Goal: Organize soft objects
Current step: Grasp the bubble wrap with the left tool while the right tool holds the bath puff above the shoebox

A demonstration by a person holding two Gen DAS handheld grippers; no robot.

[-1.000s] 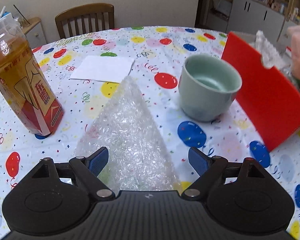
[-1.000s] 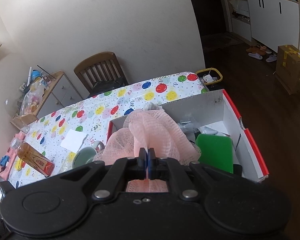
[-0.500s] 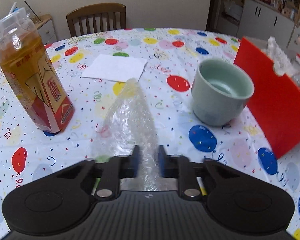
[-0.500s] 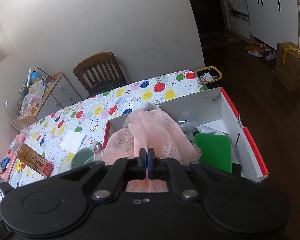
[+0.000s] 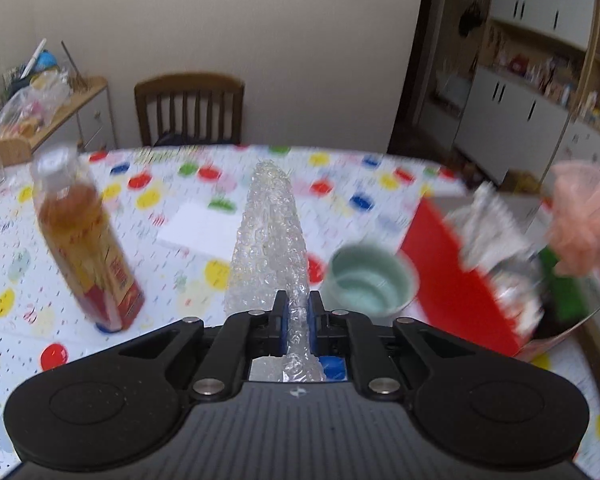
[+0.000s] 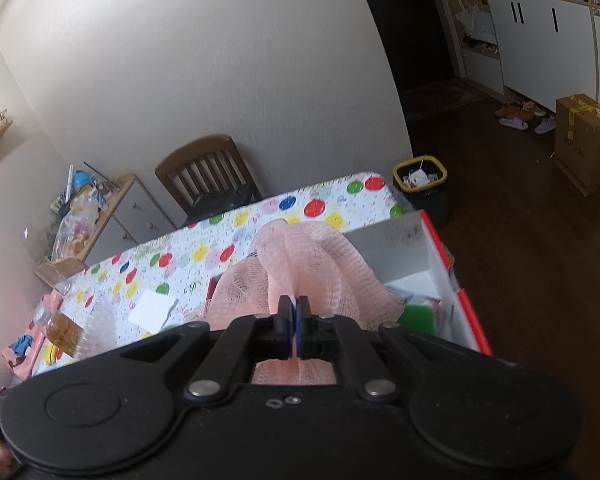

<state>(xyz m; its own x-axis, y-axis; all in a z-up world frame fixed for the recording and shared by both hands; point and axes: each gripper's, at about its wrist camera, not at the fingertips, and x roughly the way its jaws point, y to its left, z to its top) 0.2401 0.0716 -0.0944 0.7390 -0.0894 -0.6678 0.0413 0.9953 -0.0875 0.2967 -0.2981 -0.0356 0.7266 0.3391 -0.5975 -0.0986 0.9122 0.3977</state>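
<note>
The left gripper [image 5: 298,316] is pinching a bunched sheet of bubble wrap [image 5: 269,240], holding it up above the balloon-print surface [image 5: 172,200]. The right gripper [image 6: 293,326] is clamping a pink mesh bath pouf [image 6: 312,268] over the red-edged box [image 6: 466,312], which is sitting beside a celadon cup [image 5: 370,282].

both views bow hard at the edges, walls and cabinets curving with the fisheye lens. the left wrist view is softly and evenly lit but smeared by motion blur: the bottle [image 5: 88,256] at left, the cup [image 5: 370,282] and the red box [image 5: 456,280] at right all streak, while the black gripper body at the bottom stays crisp. the right wrist view is sharper, its wall bright at upper left, fading to a dim doorway and dark floor at right.
</note>
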